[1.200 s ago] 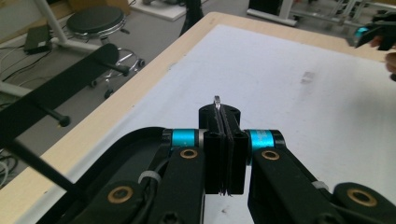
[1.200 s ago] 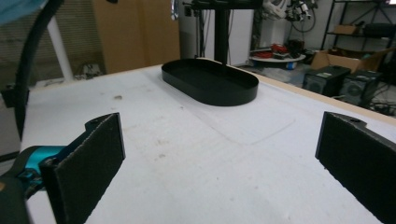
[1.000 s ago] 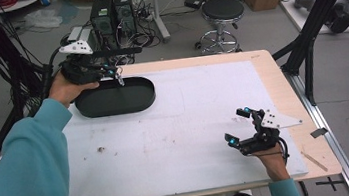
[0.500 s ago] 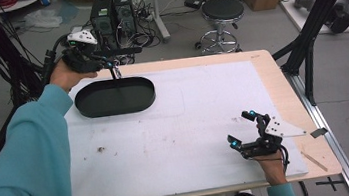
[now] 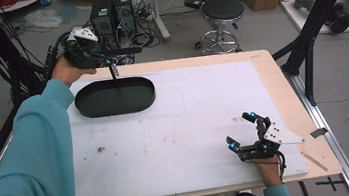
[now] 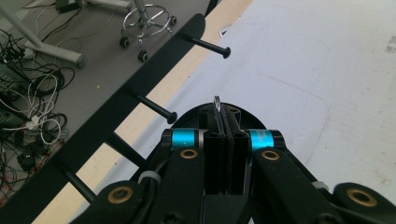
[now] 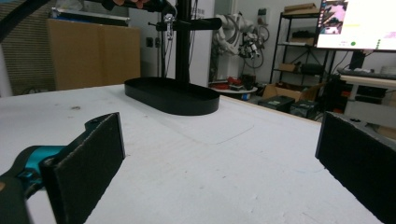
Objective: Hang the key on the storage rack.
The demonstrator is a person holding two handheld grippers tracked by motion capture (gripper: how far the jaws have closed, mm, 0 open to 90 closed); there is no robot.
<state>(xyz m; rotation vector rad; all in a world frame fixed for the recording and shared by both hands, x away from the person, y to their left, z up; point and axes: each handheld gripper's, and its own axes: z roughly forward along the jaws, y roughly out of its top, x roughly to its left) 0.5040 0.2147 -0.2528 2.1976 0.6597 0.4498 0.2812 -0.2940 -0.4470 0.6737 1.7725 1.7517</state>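
The left gripper [image 5: 114, 69] has lifted over the last second from just above the black oval tray [image 5: 88, 107] at the table's far left corner to a spot above the tray's far rim, near the cross bar of the black stand [image 5: 117, 51] that rises from the tray. Its jaws are pressed together on a thin metal ring [image 6: 217, 103], whose edge pokes up between the pads in the left gripper view; what hangs from the ring, if anything, cannot be told. That view also shows 3 or more black pegs [image 6: 159, 108] sticking out from the bar, just beside the ring. The rise probably means the ring is being brought to peg height for hanging, with the threading itself not yet done. The right gripper [image 5: 247, 132] rests near the table's near right corner with its jaws spread wide and nothing between them, well apart from the tray.
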